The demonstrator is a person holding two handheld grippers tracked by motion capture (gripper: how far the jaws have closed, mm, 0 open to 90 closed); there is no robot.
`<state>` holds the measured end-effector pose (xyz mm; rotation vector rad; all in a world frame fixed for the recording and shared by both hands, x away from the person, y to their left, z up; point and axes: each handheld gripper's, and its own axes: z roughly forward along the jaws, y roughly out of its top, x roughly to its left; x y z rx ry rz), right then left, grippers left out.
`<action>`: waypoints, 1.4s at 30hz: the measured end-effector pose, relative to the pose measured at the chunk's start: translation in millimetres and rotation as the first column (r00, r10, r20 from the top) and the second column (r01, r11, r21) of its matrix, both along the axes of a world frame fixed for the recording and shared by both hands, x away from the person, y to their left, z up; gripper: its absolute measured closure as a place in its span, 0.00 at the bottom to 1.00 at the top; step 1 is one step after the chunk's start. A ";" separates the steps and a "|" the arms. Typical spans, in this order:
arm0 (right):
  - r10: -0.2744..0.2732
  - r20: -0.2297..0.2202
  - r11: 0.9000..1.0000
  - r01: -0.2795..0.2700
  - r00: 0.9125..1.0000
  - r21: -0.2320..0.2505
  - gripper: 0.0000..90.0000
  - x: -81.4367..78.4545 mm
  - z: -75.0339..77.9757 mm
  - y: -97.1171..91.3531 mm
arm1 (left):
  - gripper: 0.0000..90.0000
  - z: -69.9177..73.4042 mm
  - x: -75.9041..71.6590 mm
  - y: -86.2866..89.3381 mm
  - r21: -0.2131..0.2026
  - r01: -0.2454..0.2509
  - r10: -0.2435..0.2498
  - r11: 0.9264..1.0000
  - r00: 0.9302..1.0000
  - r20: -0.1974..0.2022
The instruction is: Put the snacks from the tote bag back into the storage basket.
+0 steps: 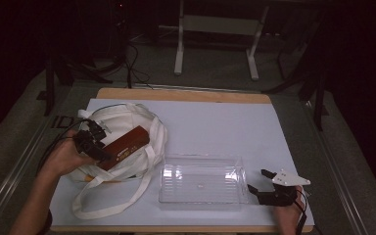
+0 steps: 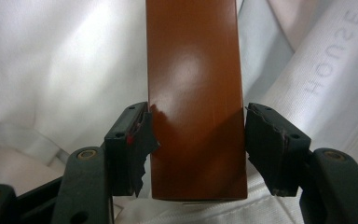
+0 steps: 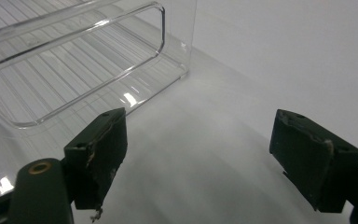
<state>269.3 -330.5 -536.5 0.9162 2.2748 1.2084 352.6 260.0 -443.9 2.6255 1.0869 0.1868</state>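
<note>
- High view: the left claw (image 1: pixel 97 143) is sitting over the white cloth bag (image 1: pixel 127 115) at the left of the bench (image 1: pixel 215 117), with the near end of the reddish-brown box (image 1: pixel 125 146) between its jaws; the box is lying tilted on the bag's opening.
- High view: the right claw (image 1: pixel 260 182) is resting at the bench's near right corner, jaws spread, just beside the right end of the clear plastic tray (image 1: pixel 201 185).
- Left gripper view: the left claw (image 2: pixel 198 140) is straddling the box (image 2: pixel 193 93). The left pad is touching or nearly touching the box's edge; the right pad is standing a sliver off its side. The jaws are looking parted rather than clamped, with bag fabric (image 2: pixel 51 70) lying behind.
- Right gripper view: the right claw (image 3: pixel 205 154) is gaping wide and gripping nothing; the tray's corner (image 3: pixel 168 56) is lying ahead to its left on the white bench surface (image 3: pixel 284 56).
</note>
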 end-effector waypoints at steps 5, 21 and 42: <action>-0.001 -0.002 1.000 0.001 1.000 -0.002 0.21 0.0 0.0 0.2 | 0.45 -2.9 2.1 -0.4 0.022 0.004 -0.003 1.000 1.000 -0.026; 0.003 -0.005 1.000 -0.003 1.000 -0.005 0.21 0.6 -0.1 0.3 | 0.42 -18.1 12.0 -8.9 0.077 0.020 -0.011 0.997 0.993 -0.114; 0.005 -0.006 1.000 -0.005 1.000 -0.007 0.21 0.6 -0.2 0.6 | 0.45 -39.1 17.5 -25.6 0.217 0.062 -0.023 0.974 0.984 -0.174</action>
